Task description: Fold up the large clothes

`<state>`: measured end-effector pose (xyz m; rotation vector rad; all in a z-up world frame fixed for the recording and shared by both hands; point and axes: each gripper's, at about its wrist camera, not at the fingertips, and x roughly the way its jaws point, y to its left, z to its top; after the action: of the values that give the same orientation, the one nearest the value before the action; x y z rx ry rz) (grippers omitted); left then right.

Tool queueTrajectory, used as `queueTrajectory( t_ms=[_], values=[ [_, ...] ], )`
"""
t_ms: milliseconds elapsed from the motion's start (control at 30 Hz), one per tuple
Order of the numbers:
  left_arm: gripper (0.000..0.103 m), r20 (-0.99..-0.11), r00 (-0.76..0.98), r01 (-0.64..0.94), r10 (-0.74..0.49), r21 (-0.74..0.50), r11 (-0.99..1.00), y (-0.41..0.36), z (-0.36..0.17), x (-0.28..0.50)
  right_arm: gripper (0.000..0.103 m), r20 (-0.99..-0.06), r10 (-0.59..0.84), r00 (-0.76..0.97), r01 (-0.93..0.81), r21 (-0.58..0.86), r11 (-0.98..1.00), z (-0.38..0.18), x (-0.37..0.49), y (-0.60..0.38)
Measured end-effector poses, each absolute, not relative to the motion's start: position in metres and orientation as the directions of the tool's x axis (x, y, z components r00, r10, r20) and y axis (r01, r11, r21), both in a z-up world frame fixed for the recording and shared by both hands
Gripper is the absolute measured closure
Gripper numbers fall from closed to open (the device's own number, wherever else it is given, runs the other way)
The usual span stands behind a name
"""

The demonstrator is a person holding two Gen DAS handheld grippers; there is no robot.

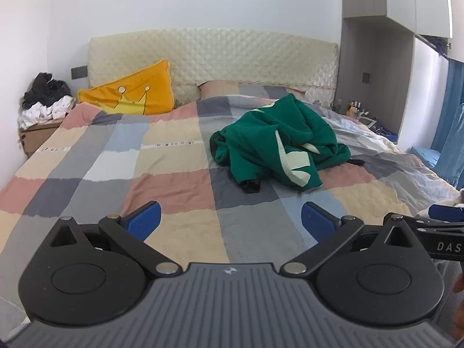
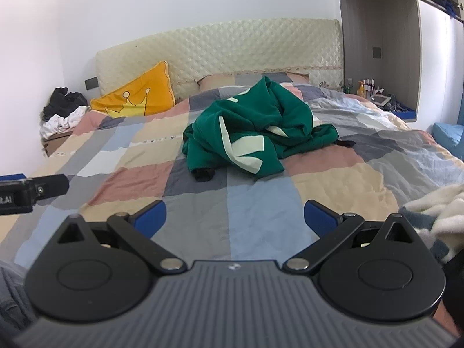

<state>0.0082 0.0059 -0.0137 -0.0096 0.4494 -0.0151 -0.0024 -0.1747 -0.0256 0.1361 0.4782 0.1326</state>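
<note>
A green garment with pale stripes and black cuffs lies crumpled in a heap on the checked bedspread, right of the bed's middle. The right wrist view shows the same green garment near the centre of the bedspread. My left gripper hovers open over the bed's near end, well short of the heap, with nothing between its blue pads. My right gripper is open too, empty, and also short of the garment. Each gripper shows at the edge of the other's view.
A yellow crown cushion leans on the quilted headboard. A pile of black and white clothes sits on a box left of the bed. A fluffy white blanket lies at the bed's right edge. Bottles stand on a shelf.
</note>
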Motion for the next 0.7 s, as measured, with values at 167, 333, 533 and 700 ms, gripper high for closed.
queueTrajectory(
  t_ms=[167, 333, 533, 700],
  values=[
    [0.0, -0.421, 0.907, 0.03, -0.032, -0.013, 0.999, 0.009, -0.019, 0.016, 0.0, -0.449, 0.164, 0.878, -0.097, 0.169, 0.981, -0.028, 0.006, -0.173],
    [0.0, -0.423, 0.906, 0.03, -0.029, -0.004, 1.0, 0.011, -0.02, 0.031, 0.0, -0.444, 0.161, 0.882, -0.092, 0.173, 0.981, -0.028, 0.017, -0.173],
    [0.0, -0.422, 0.906, 0.046, -0.042, -0.001, 0.999, 0.008, -0.013, 0.05, 0.0, -0.419, 0.167, 0.893, -0.094, 0.189, 0.978, -0.016, 0.034, -0.173],
    [0.0, -0.421, 0.905, 0.058, -0.059, -0.015, 0.998, 0.004, -0.006, 0.069, 0.0, -0.385, 0.173, 0.906, -0.1, 0.202, 0.974, 0.001, 0.058, -0.172]
  ],
)
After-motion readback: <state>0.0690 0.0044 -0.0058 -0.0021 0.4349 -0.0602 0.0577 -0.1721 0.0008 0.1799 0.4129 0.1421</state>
